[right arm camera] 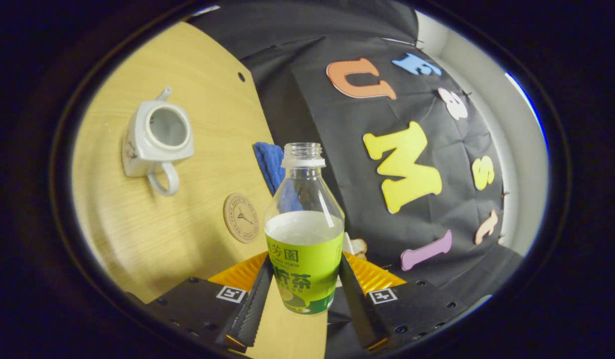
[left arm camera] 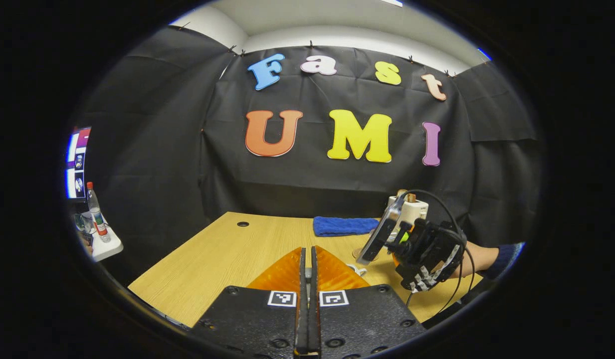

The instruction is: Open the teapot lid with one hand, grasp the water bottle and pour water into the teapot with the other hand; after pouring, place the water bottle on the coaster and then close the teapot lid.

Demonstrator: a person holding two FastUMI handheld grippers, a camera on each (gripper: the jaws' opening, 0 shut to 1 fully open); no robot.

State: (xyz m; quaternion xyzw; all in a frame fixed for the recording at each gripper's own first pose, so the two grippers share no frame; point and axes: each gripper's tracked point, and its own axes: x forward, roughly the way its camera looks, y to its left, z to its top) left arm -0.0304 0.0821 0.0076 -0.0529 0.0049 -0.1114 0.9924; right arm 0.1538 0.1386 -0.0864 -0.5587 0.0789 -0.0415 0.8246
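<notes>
Bottle in the grip, and it's tilted! The right gripper [right arm camera: 301,299] has its fingers pinching the water bottle [right arm camera: 304,234] around the labelled lower body, one finger on each flank, and the neck points out ahead of the fingertips. No cap on the mouth, and liquid fills it to just above the label. Off to the left of the fingers, the teapot [right arm camera: 157,139] sits on the tabletop [right arm camera: 137,239] with its mouth wide open, handle toward the gripper, spout away. Between teapot and bottle lies the round coaster [right arm camera: 241,218], bare on the wood, just left of the bottle's shoulder. Behind the bottle's neck, a blue cloth [right arm camera: 268,162] sits at the far edge of the wood.

Over in the left gripper view, the left gripper [left arm camera: 307,259] has its fingers pressed together, only a thin seam between them, hanging above the tabletop [left arm camera: 212,259]. Whether anything is nipped at the tips, I can't make out from here. To the right of those fingers, the right gripper [left arm camera: 422,249] shows with a hand [left arm camera: 479,259] behind it, cables looping over the top. The bottle in front of it is mostly hidden from this side. A pale object [left arm camera: 412,207], possibly the teapot, peeks up behind that gripper. The blue cloth [left arm camera: 343,225] lies ahead of the fingertips, slightly right. Far left, off the tabletop, another bottle [left arm camera: 95,212] with a red cap stands on a small white shelf [left arm camera: 107,247].
</notes>
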